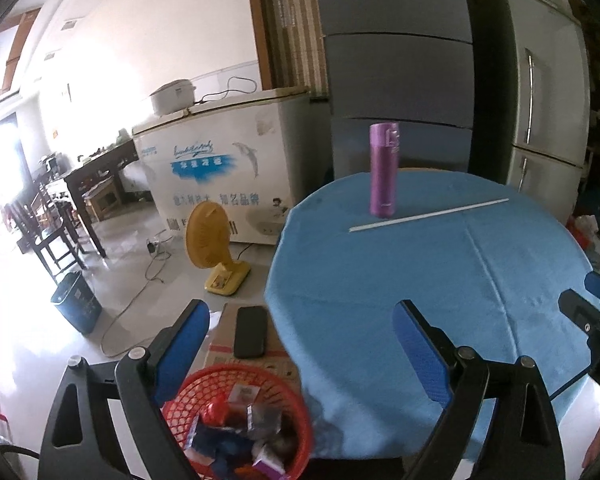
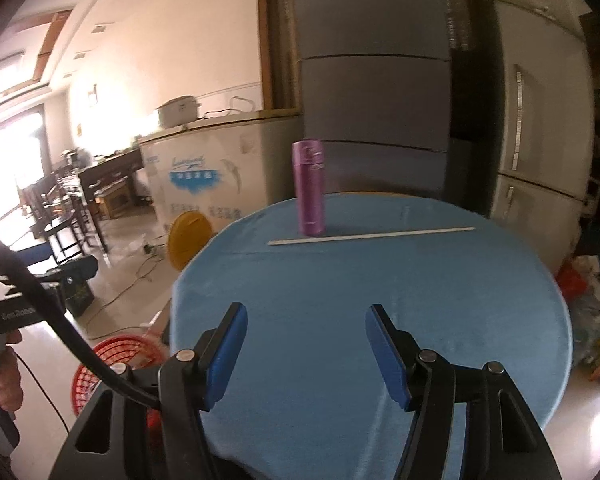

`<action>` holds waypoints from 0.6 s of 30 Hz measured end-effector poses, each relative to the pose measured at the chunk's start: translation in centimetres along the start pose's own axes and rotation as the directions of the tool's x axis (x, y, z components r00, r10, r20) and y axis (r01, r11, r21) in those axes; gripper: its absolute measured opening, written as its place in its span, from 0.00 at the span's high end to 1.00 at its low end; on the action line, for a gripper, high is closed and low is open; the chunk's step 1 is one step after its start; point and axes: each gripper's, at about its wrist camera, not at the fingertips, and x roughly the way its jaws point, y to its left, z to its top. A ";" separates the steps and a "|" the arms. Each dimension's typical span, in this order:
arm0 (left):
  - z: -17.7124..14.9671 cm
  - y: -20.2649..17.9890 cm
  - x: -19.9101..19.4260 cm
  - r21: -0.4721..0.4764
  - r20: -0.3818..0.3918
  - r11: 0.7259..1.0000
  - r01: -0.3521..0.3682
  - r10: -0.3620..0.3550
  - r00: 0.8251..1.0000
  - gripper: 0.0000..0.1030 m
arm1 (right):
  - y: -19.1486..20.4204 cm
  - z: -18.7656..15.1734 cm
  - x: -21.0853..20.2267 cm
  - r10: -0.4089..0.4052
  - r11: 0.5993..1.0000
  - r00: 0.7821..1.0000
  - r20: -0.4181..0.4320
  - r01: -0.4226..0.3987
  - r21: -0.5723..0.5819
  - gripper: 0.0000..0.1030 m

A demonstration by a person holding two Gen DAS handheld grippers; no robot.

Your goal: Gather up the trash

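Left tool [image 1: 300, 344] held apart, empty. Right tool [image 2: 306, 344] held apart, empty. Wrappers [image 1: 236, 436] seen in red basket [image 1: 300, 412] beside table [image 1: 440, 280].

Your red mesh basket [image 1: 260, 412] sat on the floor beside the table, holding crumpled wrappers and small packets [image 1: 236, 440] heaped inside it.

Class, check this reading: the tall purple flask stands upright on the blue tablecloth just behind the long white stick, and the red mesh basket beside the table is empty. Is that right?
Not quite. The red mesh basket is not empty: the left wrist view shows wrappers and small packets piled inside it. The rest holds: the tall purple flask stands upright on the blue tablecloth, just behind the long white stick.
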 end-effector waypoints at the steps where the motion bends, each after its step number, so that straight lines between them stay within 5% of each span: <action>1: 0.1 -0.3 0.0 0.001 0.000 1.000 0.004 -0.004 1.000 0.10 | -0.2 0.1 0.0 -0.007 1.000 1.000 0.002 0.007 0.001 0.36; 18: 3.5 -11.0 -0.4 0.109 0.031 0.989 0.101 -0.105 0.994 0.10 | -8.9 1.6 -0.6 -0.123 0.991 0.991 0.045 0.121 0.057 0.35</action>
